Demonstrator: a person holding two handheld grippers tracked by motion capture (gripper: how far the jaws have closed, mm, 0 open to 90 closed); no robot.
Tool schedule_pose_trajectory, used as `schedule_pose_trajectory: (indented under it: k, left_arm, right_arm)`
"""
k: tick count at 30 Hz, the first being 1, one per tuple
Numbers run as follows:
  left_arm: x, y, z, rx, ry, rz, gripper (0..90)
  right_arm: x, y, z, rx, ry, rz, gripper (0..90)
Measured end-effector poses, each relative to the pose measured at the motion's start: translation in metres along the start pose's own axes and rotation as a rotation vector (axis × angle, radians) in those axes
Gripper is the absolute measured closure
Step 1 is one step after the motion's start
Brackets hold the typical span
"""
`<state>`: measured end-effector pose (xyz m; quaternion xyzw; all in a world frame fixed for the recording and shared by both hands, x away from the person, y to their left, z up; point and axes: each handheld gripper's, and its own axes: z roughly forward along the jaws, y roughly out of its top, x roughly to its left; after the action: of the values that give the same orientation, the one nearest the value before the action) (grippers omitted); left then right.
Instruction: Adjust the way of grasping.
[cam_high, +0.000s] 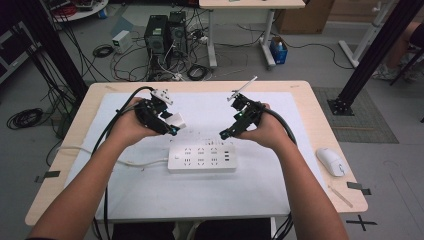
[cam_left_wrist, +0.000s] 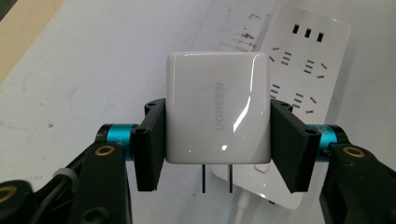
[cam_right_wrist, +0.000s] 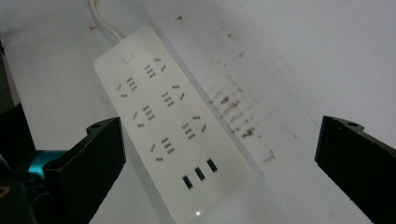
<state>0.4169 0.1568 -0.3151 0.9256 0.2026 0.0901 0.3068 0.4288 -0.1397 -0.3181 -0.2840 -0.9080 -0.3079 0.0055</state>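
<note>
A white power strip (cam_high: 202, 158) lies on the white mat in the middle of the table, also seen as the power strip (cam_left_wrist: 306, 70) and the power strip (cam_right_wrist: 168, 121). My left gripper (cam_high: 170, 125) hovers above and left of it, shut on a white UGREEN charger (cam_left_wrist: 218, 107) whose two prongs point back toward the camera. That charger (cam_high: 177, 120) shows as a small white block in the high view. My right gripper (cam_high: 227, 133) hangs above the strip's right end, jaws wide open with nothing between them (cam_right_wrist: 219, 158).
A white computer mouse (cam_high: 331, 161) rests near the table's right edge, with a thin stick (cam_high: 340, 195) in front of it. The strip's white cable (cam_high: 135, 163) runs off to the left. Dark stains (cam_right_wrist: 233, 112) mark the mat beside the strip.
</note>
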Motion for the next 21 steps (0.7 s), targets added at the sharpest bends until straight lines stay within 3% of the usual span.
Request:
schedule_pose_trajectory:
  k: [10,21]
  left_arm:
    - [-0.018,-0.004,0.017,-0.052,0.011,0.069,42.5]
    - [-0.032,-0.001,0.019,-0.099,0.029,0.165,42.5]
  right_arm:
    - [0.006,0.008,0.019,-0.103,0.087,0.099,1.2]
    - [0.008,0.01,0.035,-0.148,0.202,0.138,3.7]
